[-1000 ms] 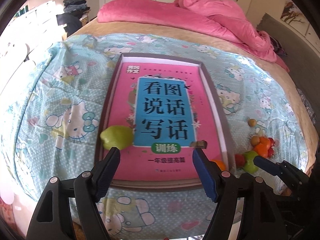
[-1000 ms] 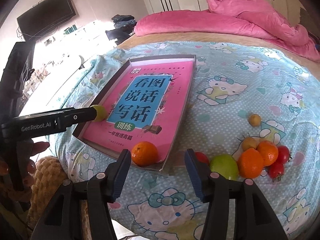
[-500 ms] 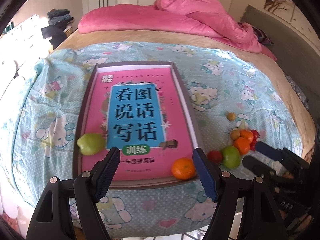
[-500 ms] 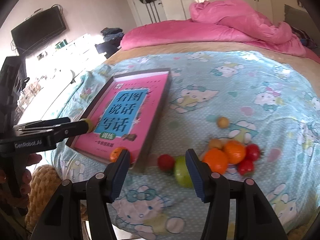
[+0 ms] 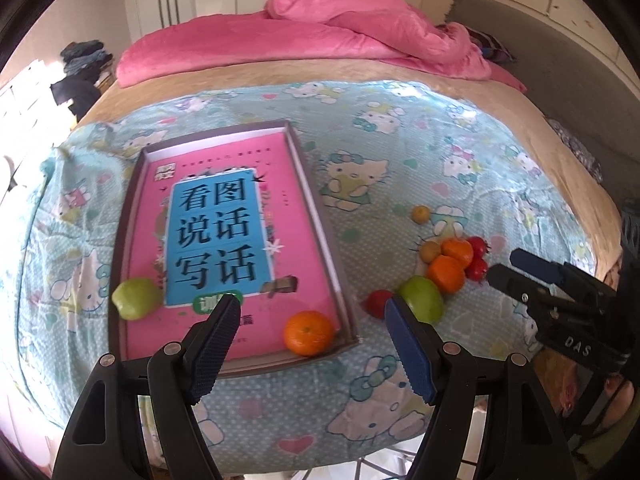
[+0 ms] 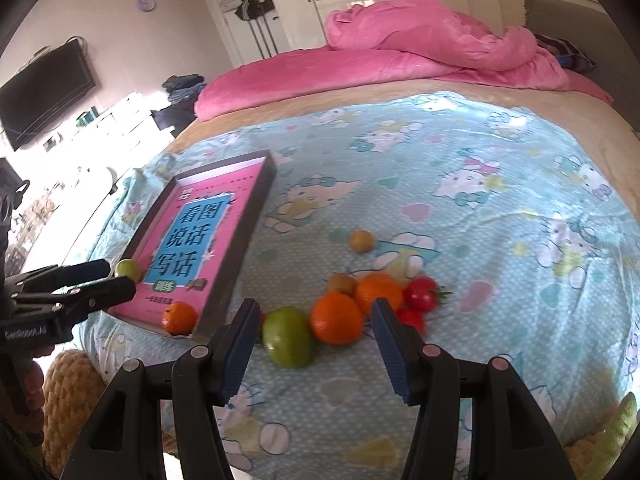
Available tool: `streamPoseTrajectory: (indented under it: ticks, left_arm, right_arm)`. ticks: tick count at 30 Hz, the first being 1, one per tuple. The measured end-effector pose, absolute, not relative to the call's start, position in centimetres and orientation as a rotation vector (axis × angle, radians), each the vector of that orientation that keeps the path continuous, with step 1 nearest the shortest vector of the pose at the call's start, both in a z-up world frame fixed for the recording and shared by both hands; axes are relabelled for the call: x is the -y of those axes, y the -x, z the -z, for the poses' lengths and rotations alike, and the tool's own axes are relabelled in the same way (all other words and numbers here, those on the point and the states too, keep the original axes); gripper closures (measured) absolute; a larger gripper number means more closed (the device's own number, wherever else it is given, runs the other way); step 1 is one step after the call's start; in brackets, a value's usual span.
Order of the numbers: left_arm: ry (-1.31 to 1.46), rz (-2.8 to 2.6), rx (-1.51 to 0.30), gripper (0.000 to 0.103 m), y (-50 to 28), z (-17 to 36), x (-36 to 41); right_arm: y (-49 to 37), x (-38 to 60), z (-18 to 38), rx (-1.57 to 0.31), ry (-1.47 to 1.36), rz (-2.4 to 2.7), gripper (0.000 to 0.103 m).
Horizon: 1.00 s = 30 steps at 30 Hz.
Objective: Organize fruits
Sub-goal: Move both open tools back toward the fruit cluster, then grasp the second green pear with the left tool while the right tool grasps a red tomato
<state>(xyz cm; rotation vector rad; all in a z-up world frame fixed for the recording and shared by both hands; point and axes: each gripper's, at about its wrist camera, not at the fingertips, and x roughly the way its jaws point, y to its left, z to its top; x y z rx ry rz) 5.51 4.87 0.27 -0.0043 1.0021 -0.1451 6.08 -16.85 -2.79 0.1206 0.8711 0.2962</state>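
Your right tool (image 6: 312, 344) hangs spread and empty, now swung away from the tray (image 6: 234, 256) to face the loose fruit pile (image 6: 360, 304) on the bed (image 6: 480, 240); your left tool (image 5: 312, 344), also spread and empty, has drifted with it. One orange (image 5: 309, 333) and one green apple (image 5: 136, 298) sit in the tray, so the pile looks next.

In the right wrist view the left finger (image 6: 240, 344) covers most of a red fruit (image 6: 262, 320) beside the green apple (image 6: 289, 342). The hand (image 6: 30, 376) at the left edge is cut off. In the left wrist view the left finger (image 5: 216, 336) hides part of the book's (image 5: 224, 240) green label.
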Motion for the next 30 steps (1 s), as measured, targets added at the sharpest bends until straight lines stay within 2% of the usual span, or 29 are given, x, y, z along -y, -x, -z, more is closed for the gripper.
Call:
streamPoseTrajectory:
  ticks: [30]
  left_arm:
    - [-0.193, 0.383, -1.092, 0.027, -6.7, 3.9, 4.0]
  right_arm:
    - [-7.2, 21.4, 7.2, -1.002, -0.168, -0.185, 0.046]
